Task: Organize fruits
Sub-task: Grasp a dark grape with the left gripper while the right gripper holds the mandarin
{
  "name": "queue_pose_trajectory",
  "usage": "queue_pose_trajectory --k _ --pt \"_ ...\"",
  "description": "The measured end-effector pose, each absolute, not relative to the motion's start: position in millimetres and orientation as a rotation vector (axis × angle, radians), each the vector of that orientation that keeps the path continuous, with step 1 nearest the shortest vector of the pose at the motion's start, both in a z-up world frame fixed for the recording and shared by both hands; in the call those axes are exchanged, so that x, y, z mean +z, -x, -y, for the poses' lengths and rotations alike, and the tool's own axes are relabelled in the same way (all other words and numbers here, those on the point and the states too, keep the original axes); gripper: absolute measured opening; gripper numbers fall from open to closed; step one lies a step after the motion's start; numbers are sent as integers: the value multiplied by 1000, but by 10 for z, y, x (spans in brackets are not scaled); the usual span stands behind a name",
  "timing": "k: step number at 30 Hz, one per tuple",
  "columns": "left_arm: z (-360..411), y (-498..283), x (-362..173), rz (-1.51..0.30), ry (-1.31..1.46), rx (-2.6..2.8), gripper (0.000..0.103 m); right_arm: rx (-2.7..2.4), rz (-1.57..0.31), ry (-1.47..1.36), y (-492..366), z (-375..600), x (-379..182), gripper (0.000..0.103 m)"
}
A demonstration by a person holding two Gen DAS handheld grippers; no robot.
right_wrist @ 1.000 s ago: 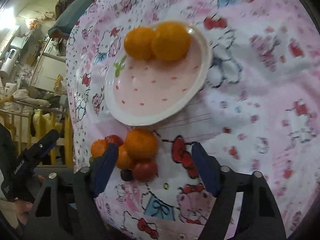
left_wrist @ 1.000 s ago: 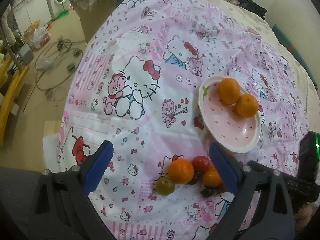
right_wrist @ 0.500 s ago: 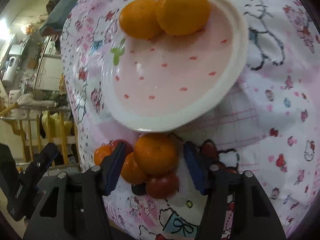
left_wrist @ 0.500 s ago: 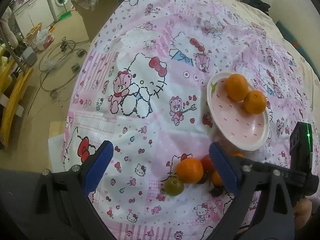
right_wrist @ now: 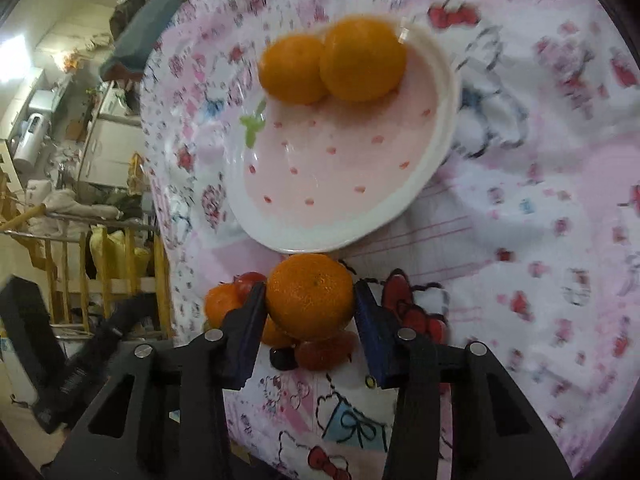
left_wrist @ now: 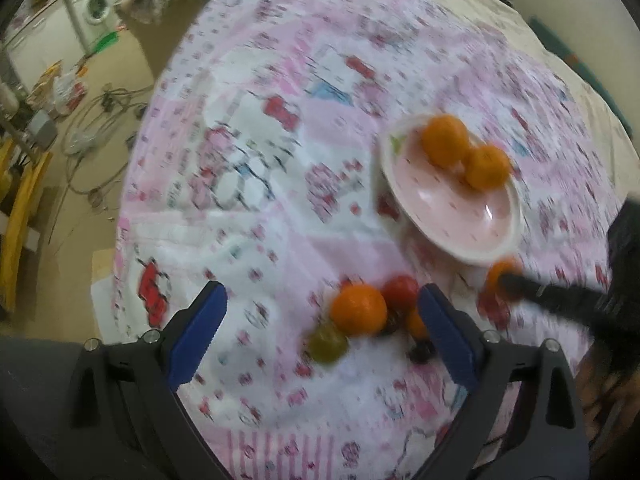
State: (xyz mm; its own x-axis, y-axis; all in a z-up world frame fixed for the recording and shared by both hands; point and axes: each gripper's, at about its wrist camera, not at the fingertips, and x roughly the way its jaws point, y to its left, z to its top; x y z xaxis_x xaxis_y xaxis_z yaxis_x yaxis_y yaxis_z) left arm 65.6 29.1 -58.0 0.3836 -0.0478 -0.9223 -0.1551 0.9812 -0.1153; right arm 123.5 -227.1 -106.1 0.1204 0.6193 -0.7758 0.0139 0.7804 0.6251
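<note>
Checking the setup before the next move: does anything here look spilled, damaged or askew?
Nothing spilled or damaged. The plate tilts on the rumpled cloth, two oranges resting against its far rim.

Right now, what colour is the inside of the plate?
Pale pink with small red dots, inside a white rim; the plate shows best in the right wrist view.

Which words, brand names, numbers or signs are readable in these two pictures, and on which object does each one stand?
No text is readable.
Tablecloth: cartoon cats and bows only, no legible words.
Left gripper body, seen from the right wrist: faint white marking, too blurred to read.
Plate: red dots and a green leaf, no lettering.
</note>
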Motion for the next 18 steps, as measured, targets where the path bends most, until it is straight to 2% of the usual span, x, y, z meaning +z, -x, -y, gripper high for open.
queue_pose_trajectory --k 3,8,11,15,18 --pt "-97 -472 -657 -1199 215 7 92 464 -1332 -558 -1212 2452 -817 45" --pt "317 -273 -816 -1238 159 -94 79 434 -1238 -536 -1265 2860 -391 45" --pt "482 -285 -878 -1244 133 -132 69 415 -1200 -521 -1275 3046 -276 45" --pt "589 -379 -1012 -1285 115 -140 46 405 -1195 -571 -1259 3184 -320 45" --pt "629 -429 -1136 -1318 100 -126 43 403 -1198 -599 -1262 3231 -371 45"
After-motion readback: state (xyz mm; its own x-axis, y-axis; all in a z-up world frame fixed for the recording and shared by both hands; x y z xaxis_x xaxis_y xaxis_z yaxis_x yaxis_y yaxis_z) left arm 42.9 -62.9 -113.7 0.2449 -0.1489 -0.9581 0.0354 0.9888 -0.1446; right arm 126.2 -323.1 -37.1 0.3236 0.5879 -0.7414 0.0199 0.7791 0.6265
